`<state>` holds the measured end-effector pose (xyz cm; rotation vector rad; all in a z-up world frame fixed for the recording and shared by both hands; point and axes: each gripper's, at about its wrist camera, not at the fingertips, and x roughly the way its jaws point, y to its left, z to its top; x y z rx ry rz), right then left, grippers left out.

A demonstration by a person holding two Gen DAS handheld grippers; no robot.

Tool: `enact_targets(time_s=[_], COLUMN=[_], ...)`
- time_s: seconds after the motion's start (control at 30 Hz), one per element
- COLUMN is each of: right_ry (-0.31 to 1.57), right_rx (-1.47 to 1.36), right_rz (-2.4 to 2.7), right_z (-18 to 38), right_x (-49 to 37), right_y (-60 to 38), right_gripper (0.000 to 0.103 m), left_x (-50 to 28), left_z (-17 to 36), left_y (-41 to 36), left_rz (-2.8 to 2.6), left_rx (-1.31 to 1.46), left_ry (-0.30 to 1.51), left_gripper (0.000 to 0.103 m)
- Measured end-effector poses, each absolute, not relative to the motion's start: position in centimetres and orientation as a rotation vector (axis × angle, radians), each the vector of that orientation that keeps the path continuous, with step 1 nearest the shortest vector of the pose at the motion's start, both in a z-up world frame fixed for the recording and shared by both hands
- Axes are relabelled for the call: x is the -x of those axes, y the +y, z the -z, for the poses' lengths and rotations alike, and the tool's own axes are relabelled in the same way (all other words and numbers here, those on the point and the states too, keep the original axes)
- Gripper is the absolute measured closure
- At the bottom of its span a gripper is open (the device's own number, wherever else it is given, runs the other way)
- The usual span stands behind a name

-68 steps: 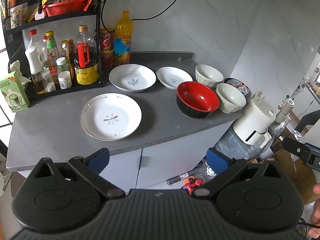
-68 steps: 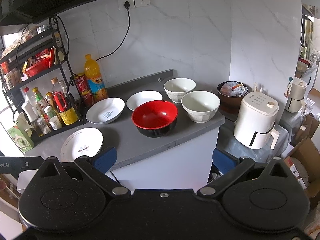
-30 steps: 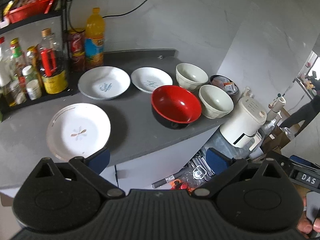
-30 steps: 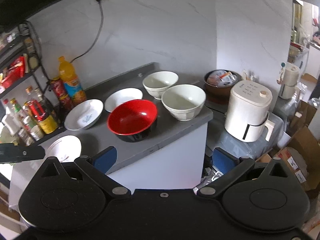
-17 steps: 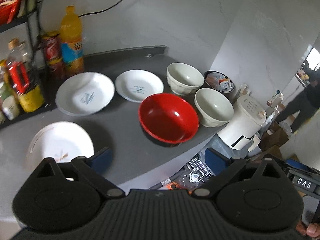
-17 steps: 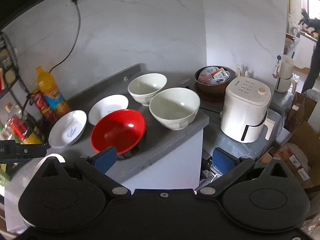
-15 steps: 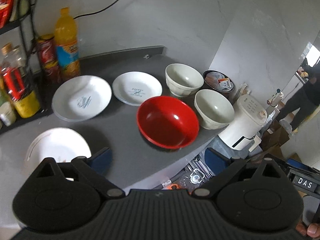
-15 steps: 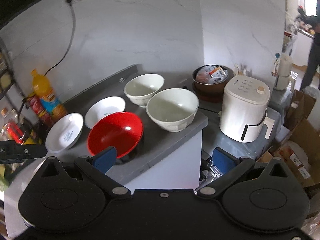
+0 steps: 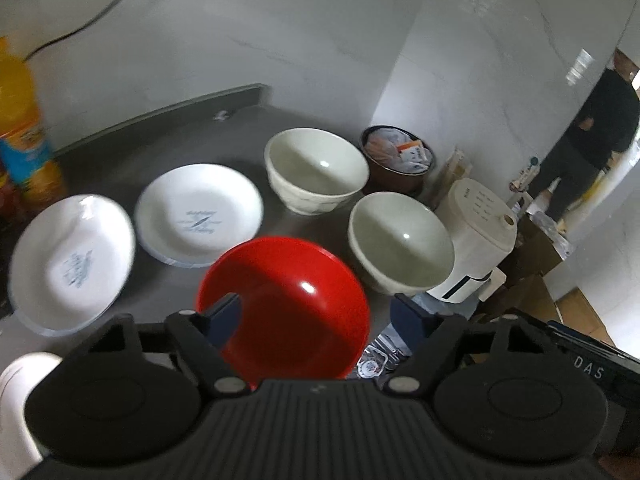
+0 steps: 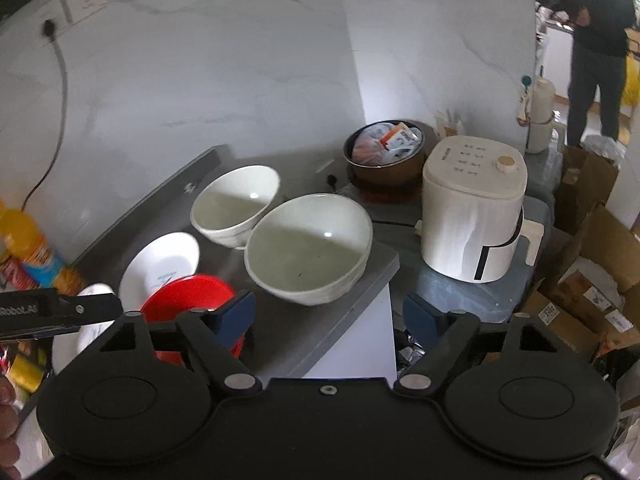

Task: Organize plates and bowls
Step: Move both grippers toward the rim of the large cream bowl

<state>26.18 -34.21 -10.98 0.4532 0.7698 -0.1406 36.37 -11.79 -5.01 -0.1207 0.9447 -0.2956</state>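
A red bowl (image 9: pixel 288 292) with a black outside stands at the grey counter's (image 9: pixel 132 168) front edge. My left gripper (image 9: pixel 316 316) is open just above and in front of it, holding nothing. Two white bowls sit to the right, a near one (image 9: pixel 400 248) and a far one (image 9: pixel 316 176). Two white plates lie to the left, a small one (image 9: pixel 200 216) and a larger one (image 9: pixel 72 264). A third plate (image 9: pixel 20 372) shows at the bottom left. My right gripper (image 10: pixel 328 316) is open and empty in front of the near white bowl (image 10: pixel 308 248).
A white appliance (image 10: pixel 472 216) and a brown pot (image 10: pixel 384 152) of packets stand on a lower surface right of the counter. Cardboard boxes (image 10: pixel 592 280) lie on the floor. An orange bottle (image 9: pixel 20 136) stands at the back left. A person (image 10: pixel 592 40) stands far right.
Both grippers have moved forward and to the right, closer to the bowls. The red bowl now lies right under the left gripper's fingers. Both stay open.
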Motion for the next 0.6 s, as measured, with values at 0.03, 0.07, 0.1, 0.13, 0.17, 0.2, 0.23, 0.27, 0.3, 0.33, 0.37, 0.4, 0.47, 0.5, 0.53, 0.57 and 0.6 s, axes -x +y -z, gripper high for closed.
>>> enact_targets(time_s=[0.03,0.07,0.1,0.13,0.17,0.2,0.23,0.27,0.3,0.33,0.37,0.4,0.47,0.5,0.53,0.57,0.6], right_ry=[0.773,0.777,0.778,0.779,0.782,0.79,0.798,0.804,0.806,0.81,0.814,0.814,0.813,0.812,0.814,0.816,0.821], right_rx=[-0.461,-0.468,-0.473,-0.476,-0.478,-0.481,-0.484,-0.488,-0.49,-0.492,-0.496,-0.502,-0.511,-0.515,-0.522,-0.527,-0.527], right_rz=[0.146,0.151,0.154,0.152,0.153,0.16,0.168,0.173,0.177,0.182,0.186,0.187,0.2,0.209,0.214,0.214,0.217], right_z=[11.3,11.7,12.1,12.4,12.8,13.2,13.6,14.0,14.2,14.6,14.9,15.1,15.6,15.9,16.2,16.5,16.8], right_x=[-26.7,-27.3,-27.8,-28.3,-28.8,-29.4,-29.9,-30.5,-30.9,-31.5,-31.9,-32.3,-33.3,-33.7,-34.1,-34.6,-34.9], right_y=[-34.4,-34.5,-34.6,-34.7,-34.8,-34.8,-34.9,-35.0,-35.1,-35.2,-35.3,-35.6,-36.0,-36.2,-36.5,-36.7,-36.8], right_gripper=[0.03,0.032,0.035,0.039,0.04,0.041,0.042,0.043,0.045,0.045,0.046,0.048,0.049,0.049,0.05,0.051,0.052], left_x=[-37.0,-37.7,-38.5,-39.3,-40.0,-40.8,-41.3,-41.9,-42.6,-43.1,-43.7,-44.5,-45.7,-46.2,-46.7,-47.3,-47.9], left_z=[5.3,5.7,6.2,6.7,7.1,7.5,7.9,8.2,8.7,8.9,9.3,9.8,10.6,10.9,11.1,11.5,11.9], left_y=[-12.2,-12.6,-13.0,-13.4,-13.7,-14.2,-14.4,-14.5,-14.9,-15.1,-15.5,-15.9,-16.6,-17.0,-17.4,-17.7,-18.1], left_rz=[0.303,0.311,0.32,0.33,0.337,0.343,0.345,0.347,0.351,0.356,0.361,0.364,0.371,0.373,0.373,0.371,0.37], left_rx=[0.116,0.113,0.11,0.11,0.108,0.103,0.1,0.098,0.097,0.095,0.091,0.085,0.078,0.074,0.07,0.068,0.07], left_ry=[0.948,0.954,0.964,0.974,0.981,0.987,0.993,0.998,1.004,1.011,1.015,1.022,1.03,1.031,1.034,1.039,1.048], left_gripper=[0.029,0.03,0.033,0.037,0.038,0.04,0.042,0.043,0.044,0.045,0.045,0.046,0.047,0.049,0.051,0.051,0.053])
